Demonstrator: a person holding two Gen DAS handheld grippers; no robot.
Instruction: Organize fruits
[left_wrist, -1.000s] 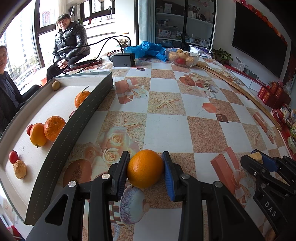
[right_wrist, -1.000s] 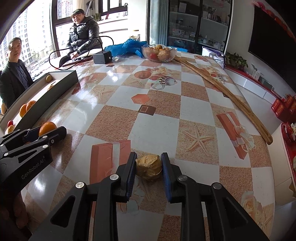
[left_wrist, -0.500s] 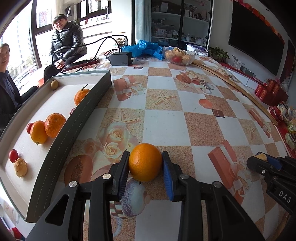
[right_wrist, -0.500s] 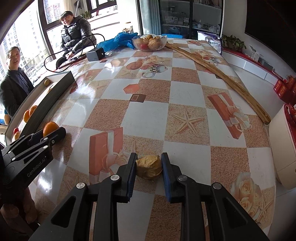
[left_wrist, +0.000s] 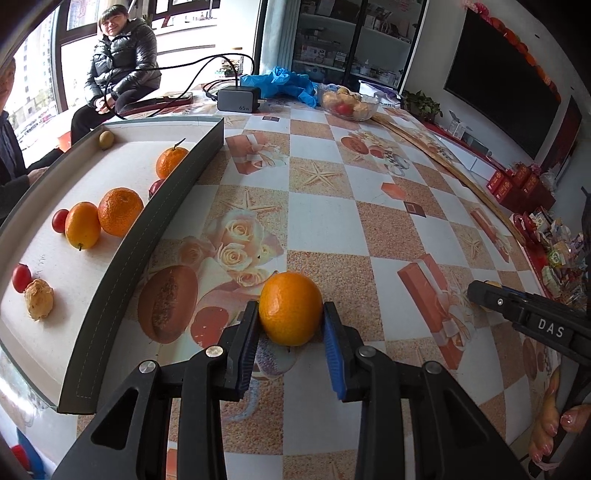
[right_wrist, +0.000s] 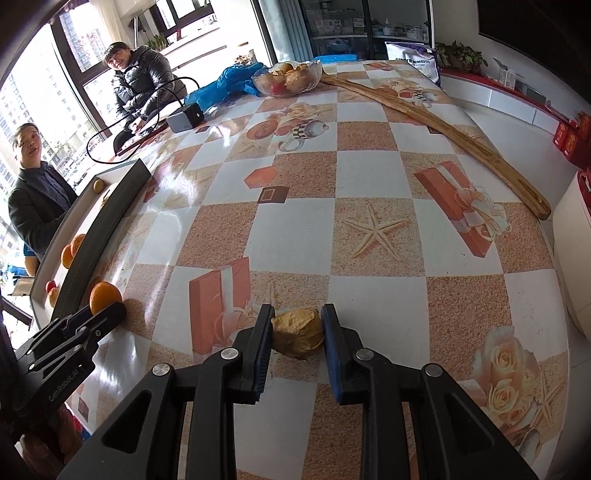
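Note:
My left gripper (left_wrist: 290, 328) is shut on an orange (left_wrist: 290, 308) and holds it above the patterned table, right of the long white tray (left_wrist: 155, 218). The tray holds several oranges (left_wrist: 120, 211), small red fruits (left_wrist: 21, 277) and a wrinkled tan fruit (left_wrist: 38, 303). My right gripper (right_wrist: 297, 332) is shut on a wrinkled tan fruit (right_wrist: 297, 332) above the table's near part. The left gripper with its orange also shows in the right wrist view (right_wrist: 105, 297), at the left beside the tray.
A glass bowl of fruit (right_wrist: 286, 77) stands at the far end by a blue plastic bag (left_wrist: 284, 81) and a black charger with cable (left_wrist: 238, 99). A long wooden stick (right_wrist: 443, 125) lies along the table's right side. Two people sit beyond the tray.
Both grippers have lifted with their fruits and the views have tilted; the left gripper has shifted slightly toward the tray.

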